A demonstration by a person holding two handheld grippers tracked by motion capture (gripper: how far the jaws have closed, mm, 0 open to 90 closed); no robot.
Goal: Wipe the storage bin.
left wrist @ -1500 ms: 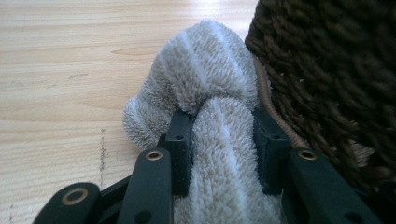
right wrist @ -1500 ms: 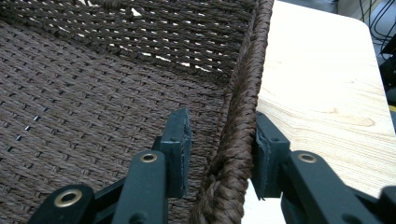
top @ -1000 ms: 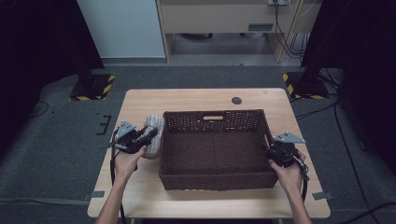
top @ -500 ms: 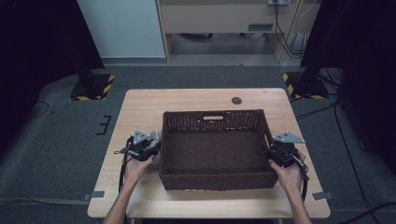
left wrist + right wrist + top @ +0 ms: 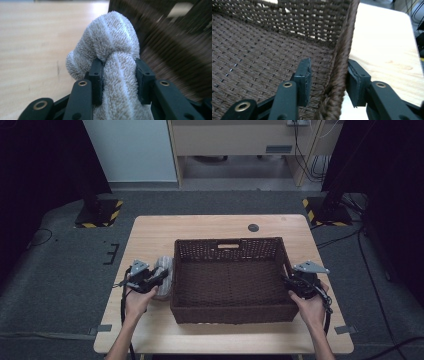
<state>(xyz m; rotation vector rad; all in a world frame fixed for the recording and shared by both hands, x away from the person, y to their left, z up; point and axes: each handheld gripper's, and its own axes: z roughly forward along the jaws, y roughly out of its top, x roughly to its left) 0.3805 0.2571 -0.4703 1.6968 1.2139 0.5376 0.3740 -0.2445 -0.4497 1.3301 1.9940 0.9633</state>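
Left gripper [image 5: 159,277] has its jaws clamped on a rolled towel [image 5: 164,276], which sits on the table [image 5: 150,330] just outside the basket [image 5: 230,312], against its left wall. The grip is mid-roll, with pile bulging above the pads, so the bundle should lift as one piece rather than unrolling. Likely the towel is going over the rim into the basket; not in yet.

Right gripper [image 5: 289,281] straddles the basket's right wall, one jaw inside, one outside. That reads as bracing, so the basket doesn't slide when the towel goes in.

The high view gives the layout: basket centred and empty, grippers on opposite sides. It can't resolve either jaw state.

Left gripper view shows the towel [image 5: 113,62] pinched firmly between both pads, table to the left, basket blurred on the right.

Right gripper view shows the basket wall [image 5: 338,67] touching the outer pad, with a visible gap at the inner one, so the jaws are narrow but not fully closed on the weave.
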